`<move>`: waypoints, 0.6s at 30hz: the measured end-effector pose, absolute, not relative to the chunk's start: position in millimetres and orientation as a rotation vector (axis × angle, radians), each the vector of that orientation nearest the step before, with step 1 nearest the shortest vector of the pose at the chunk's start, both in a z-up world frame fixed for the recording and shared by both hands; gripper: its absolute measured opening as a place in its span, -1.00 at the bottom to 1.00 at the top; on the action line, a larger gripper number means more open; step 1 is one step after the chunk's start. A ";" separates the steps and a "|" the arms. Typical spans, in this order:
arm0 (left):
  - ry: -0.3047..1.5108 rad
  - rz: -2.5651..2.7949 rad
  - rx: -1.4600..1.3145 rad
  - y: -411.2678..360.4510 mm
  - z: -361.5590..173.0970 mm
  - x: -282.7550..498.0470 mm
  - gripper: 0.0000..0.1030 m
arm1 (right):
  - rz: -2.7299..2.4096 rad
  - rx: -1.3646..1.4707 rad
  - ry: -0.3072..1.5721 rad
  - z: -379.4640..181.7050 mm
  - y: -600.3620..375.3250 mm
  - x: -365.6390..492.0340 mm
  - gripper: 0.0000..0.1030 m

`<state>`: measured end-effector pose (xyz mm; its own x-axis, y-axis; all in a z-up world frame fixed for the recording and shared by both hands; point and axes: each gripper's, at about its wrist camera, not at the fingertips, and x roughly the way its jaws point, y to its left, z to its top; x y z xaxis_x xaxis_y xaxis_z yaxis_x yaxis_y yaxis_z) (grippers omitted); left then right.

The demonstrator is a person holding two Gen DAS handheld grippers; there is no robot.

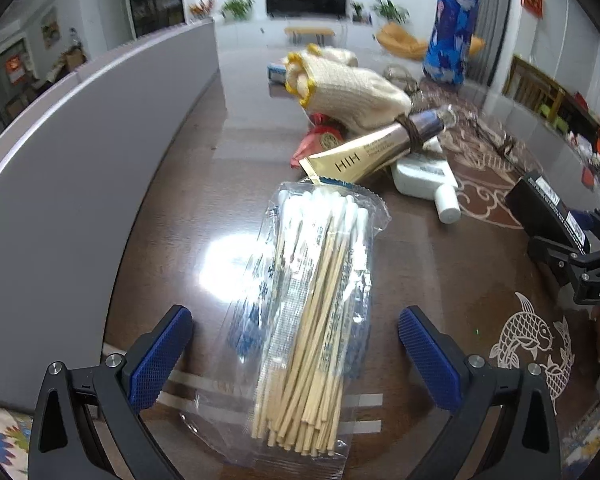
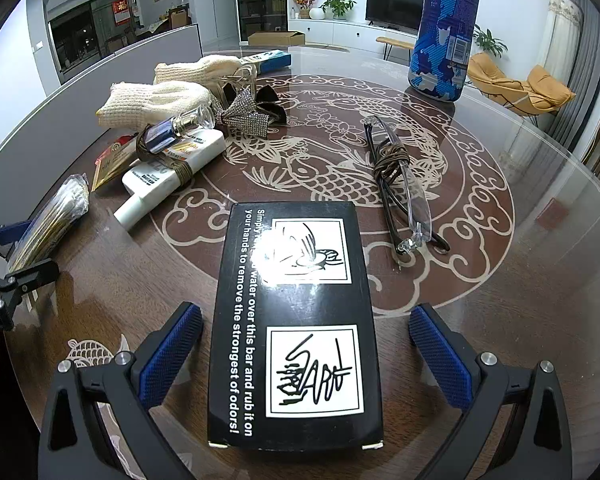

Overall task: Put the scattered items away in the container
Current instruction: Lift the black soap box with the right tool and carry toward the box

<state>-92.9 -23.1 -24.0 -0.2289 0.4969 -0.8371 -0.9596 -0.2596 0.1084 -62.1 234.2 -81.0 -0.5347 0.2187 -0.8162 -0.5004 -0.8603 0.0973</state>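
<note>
Both tools stand spread wide over a glossy brown surface [image 2: 520, 320] inlaid with pale fish and cloud patterns, and neither is clamped on anything. The left tool [image 1: 296, 344] straddles a clear packet of cotton swabs [image 1: 312, 300] that lies flat on the surface, its wooden sticks pointing back toward the camera; the blue pads sit apart from the plastic on both sides. The right tool [image 2: 306, 350] likewise straddles a black box [image 2: 296, 328] printed with white instructions and two drawings, lying flat with a gap between it and each pad. Beyond the swabs is a heap of loose things: a gold tube [image 1: 364, 156] with a dark cord wound round its neck, resting across a white bottle [image 2: 172, 172] that lies on its side, a red pouch [image 1: 320, 140] under them, and a pair of cream knitted gloves [image 1: 340, 84] just behind. Next to the gloves is a sparkly bow hair clip [image 2: 248, 110]. To the right of the heap, well apart, folded glasses [image 2: 400, 188] with a cord bundled around them lie on the fish pattern. A tall blue patterned canister [image 2: 444, 28] stands upright at the far side. A grey panel wall [image 1: 80, 152] curves along the left edge of the surface; I cannot tell whether it belongs to the container.
</note>
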 end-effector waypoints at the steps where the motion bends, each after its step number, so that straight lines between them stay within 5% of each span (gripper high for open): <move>1: 0.822 1.682 -0.863 -16.4 -23.1 -94.0 1.00 | 2.396 -1.251 0.450 -80.6 236.4 -64.6 1.00; 5: 0.921 1.584 -0.911 6.2 -21.3 -94.6 1.00 | 2.348 -1.573 0.461 -78.2 250.7 -85.4 1.00; 10: 0.998 1.534 -0.885 25.6 -19.7 -82.5 0.96 | 2.300 -1.752 0.439 -75.4 257.0 -97.8 0.71; 13: 0.954 1.528 -0.885 29.6 -14.4 -78.8 0.37 | 2.304 -1.760 0.434 -70.5 258.0 -98.9 0.23; 15: 0.943 1.519 -0.871 29.2 -11.1 -78.6 -0.23 | 2.291 -1.770 0.465 -69.1 259.9 -97.1 0.17; 18: 0.940 1.511 -0.855 26.5 -7.1 -75.6 -0.32 | 2.280 -1.778 0.451 -68.6 257.0 -91.6 0.17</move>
